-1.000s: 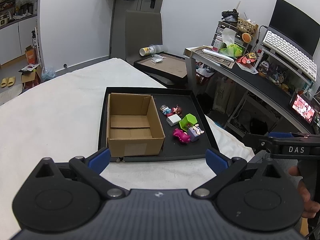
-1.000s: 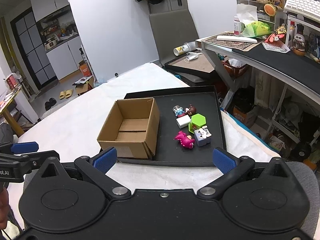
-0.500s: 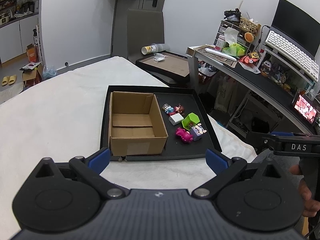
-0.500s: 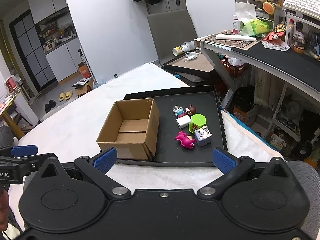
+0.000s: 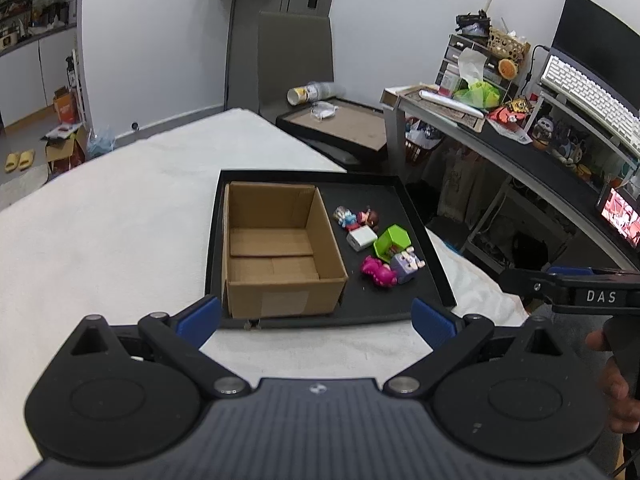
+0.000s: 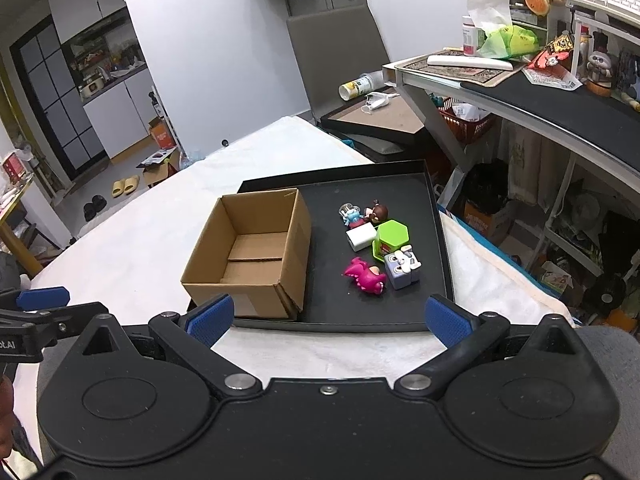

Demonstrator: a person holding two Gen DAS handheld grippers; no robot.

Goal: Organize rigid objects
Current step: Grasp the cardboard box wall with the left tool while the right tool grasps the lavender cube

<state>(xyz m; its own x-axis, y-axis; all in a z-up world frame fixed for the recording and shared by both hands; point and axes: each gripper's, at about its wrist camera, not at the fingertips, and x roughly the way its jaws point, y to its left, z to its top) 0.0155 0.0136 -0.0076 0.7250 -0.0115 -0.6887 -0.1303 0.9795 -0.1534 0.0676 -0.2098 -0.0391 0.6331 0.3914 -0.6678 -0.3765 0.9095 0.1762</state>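
Observation:
An empty open cardboard box (image 5: 276, 248) (image 6: 252, 252) sits on the left half of a black tray (image 5: 424, 240) (image 6: 432, 216). Right of it lie several small toys: a pink dinosaur (image 5: 378, 272) (image 6: 365, 276), a purple cube figure (image 5: 406, 266) (image 6: 402, 268), a green hexagonal box (image 5: 391, 242) (image 6: 390, 238), a white block (image 5: 361, 239) (image 6: 360, 238) and two little dolls (image 5: 356, 218) (image 6: 362, 213). My left gripper (image 5: 316, 318) hangs open in front of the tray's near edge. My right gripper (image 6: 326, 318) is open too, near the same edge. Neither holds anything.
The tray rests on a white cloth-covered table (image 5: 120, 220). A cluttered desk (image 6: 560, 92) with keyboard and trinkets stands to the right, a grey chair (image 5: 296, 64) and a second tray (image 5: 340, 128) behind. A person's hand (image 5: 616, 380) grips the right gripper's handle.
Both views have shifted slightly; the tray and box sit a little nearer the centre of the left wrist view. Both grippers stay open and the toys have not moved.

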